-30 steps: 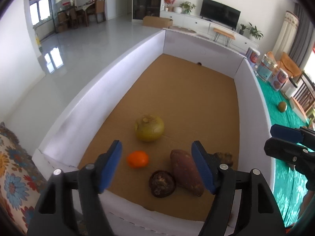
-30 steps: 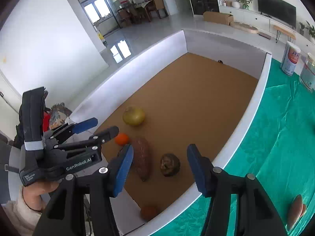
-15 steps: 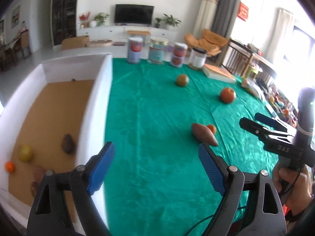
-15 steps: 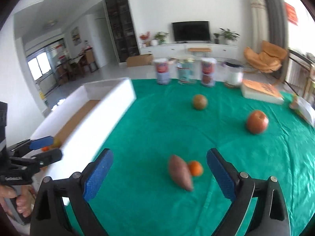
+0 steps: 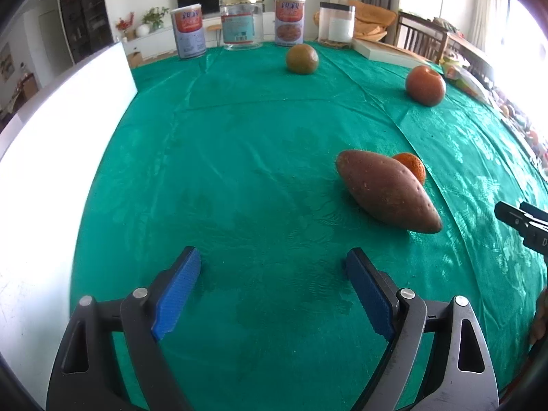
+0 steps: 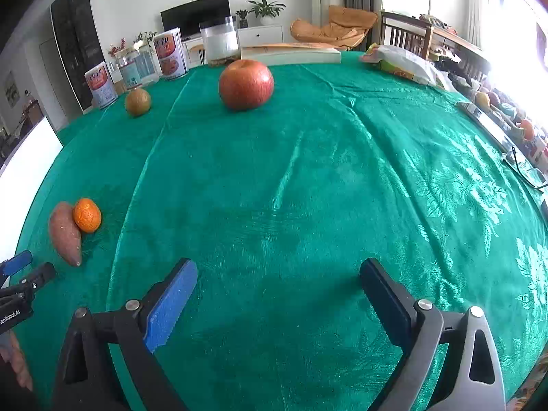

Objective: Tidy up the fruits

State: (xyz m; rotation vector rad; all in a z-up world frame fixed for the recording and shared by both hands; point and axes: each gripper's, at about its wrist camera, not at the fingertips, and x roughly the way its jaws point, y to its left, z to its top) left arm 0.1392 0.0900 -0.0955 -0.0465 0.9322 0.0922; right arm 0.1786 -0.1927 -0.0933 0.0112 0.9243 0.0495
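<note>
Left wrist view puts the sweet potato right of centre on your green tablecloth, with the small orange tucked touching behind it. Up the frame sit a brownish-green round fruit and, upper right, a red apple. Your left gripper stands wide apart at the bottom, nothing between the blue pads (just bare cloth). Along the left edge runs the white box wall. Right wrist view: your right gripper is spread wide too, empty, with the apple up top and potato and orange at far left.
</note>
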